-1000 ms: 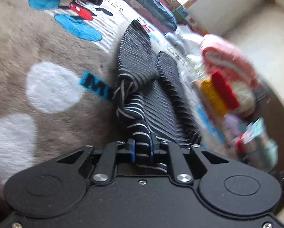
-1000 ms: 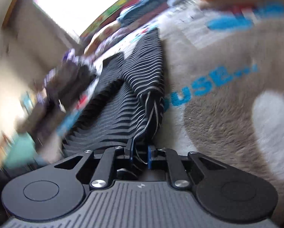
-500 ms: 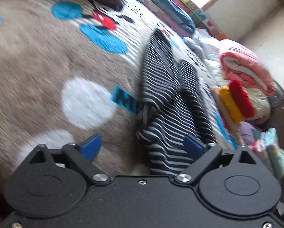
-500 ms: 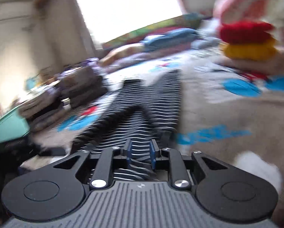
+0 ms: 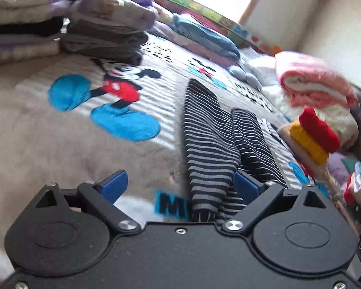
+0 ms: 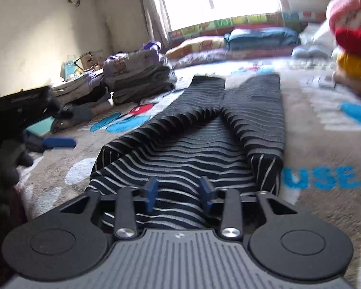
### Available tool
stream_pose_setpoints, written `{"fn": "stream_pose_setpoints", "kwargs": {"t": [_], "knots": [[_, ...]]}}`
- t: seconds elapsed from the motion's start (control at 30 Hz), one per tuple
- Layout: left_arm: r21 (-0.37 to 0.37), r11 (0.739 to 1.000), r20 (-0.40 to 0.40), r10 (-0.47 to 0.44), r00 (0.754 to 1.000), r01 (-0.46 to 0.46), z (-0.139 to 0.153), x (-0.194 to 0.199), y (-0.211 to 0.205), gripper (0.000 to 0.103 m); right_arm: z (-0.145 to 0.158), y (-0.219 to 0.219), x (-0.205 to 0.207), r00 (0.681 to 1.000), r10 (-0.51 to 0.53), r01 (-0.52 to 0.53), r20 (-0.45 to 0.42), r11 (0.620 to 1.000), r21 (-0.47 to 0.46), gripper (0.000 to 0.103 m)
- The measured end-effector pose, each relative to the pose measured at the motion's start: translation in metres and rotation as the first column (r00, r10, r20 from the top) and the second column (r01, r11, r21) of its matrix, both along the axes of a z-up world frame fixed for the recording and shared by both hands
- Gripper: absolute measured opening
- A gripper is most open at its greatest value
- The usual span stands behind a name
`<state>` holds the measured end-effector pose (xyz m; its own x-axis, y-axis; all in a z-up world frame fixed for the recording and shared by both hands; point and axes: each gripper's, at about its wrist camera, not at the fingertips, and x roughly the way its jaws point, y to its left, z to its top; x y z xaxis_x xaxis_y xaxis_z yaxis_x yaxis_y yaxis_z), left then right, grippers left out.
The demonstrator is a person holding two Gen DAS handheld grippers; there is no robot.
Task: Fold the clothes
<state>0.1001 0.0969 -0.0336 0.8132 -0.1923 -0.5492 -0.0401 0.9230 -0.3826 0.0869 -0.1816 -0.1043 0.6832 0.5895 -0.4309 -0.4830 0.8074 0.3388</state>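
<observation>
A dark garment with thin white stripes [image 6: 192, 142] lies flat on the cartoon-print blanket [image 6: 325, 149], its two sleeves folded in and running away from me. In the left wrist view the same striped garment [image 5: 209, 144] stretches ahead. My left gripper [image 5: 180, 185] stands wide open above the garment's near left edge, its right blue pad beside the cloth, nothing pinched. My right gripper [image 6: 179, 193] hovers over the garment's near hem with its jaws opening; the cloth lies under them, not gripped. The left gripper's blue fingertip [image 6: 58, 142] shows at the left of the right wrist view.
Stacks of folded grey and beige clothes [image 5: 103, 33] sit at the blanket's far left. A pink rolled blanket [image 5: 313, 79] and red and yellow folded items [image 5: 313, 137] lie at the right. Pillows [image 6: 260, 36] line the far edge under a window.
Both grippers were shut on the striped garment a second ago and have let it go. The left jaws sprang wide and the hand rose; the right jaws have widened. The garment now lies flat.
</observation>
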Motion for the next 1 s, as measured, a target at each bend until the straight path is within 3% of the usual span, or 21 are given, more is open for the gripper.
{"fn": "stream_pose_setpoints", "kwargs": {"t": [0.1, 0.27, 0.4, 0.53, 0.7, 0.83, 1.0], "knots": [[0.075, 0.997, -0.022, -0.034, 0.999, 0.036, 0.009, 0.035, -0.005, 0.095, -0.004, -0.004, 0.005, 0.999, 0.024, -0.021, -0.043, 0.998, 0.061, 0.055], [0.116, 0.990, -0.045, -0.078, 0.996, 0.083, 0.018, 0.098, -0.014, 0.091, -0.009, -0.002, 0.004, 0.998, 0.039, -0.036, -0.044, 0.996, 0.076, 0.058], [0.132, 0.985, -0.048, -0.106, 0.993, 0.112, 0.018, 0.142, -0.021, 0.080, -0.011, 0.000, 0.000, 0.995, 0.091, -0.087, -0.030, 0.990, 0.108, 0.084], [0.145, 0.981, -0.054, -0.125, 0.991, 0.132, 0.017, 0.181, -0.024, 0.069, -0.009, 0.013, -0.007, 0.993, 0.120, -0.120, 0.009, 0.992, 0.037, 0.095], [0.117, 0.985, -0.078, -0.121, 0.990, 0.130, 0.010, 0.227, -0.020, 0.067, -0.008, 0.011, -0.007, 0.993, 0.116, -0.116, -0.002, 0.990, 0.077, 0.100], [0.104, 0.985, -0.100, -0.127, 0.987, 0.137, 0.001, 0.258, -0.019, 0.066, -0.008, 0.015, -0.010, 0.993, 0.119, -0.120, 0.013, 0.991, 0.058, 0.103], [0.152, 0.975, -0.124, -0.144, 0.982, 0.162, -0.006, 0.285, -0.028, 0.073, -0.008, 0.016, -0.010, 0.994, 0.105, -0.107, 0.020, 0.992, 0.063, 0.103]]}}
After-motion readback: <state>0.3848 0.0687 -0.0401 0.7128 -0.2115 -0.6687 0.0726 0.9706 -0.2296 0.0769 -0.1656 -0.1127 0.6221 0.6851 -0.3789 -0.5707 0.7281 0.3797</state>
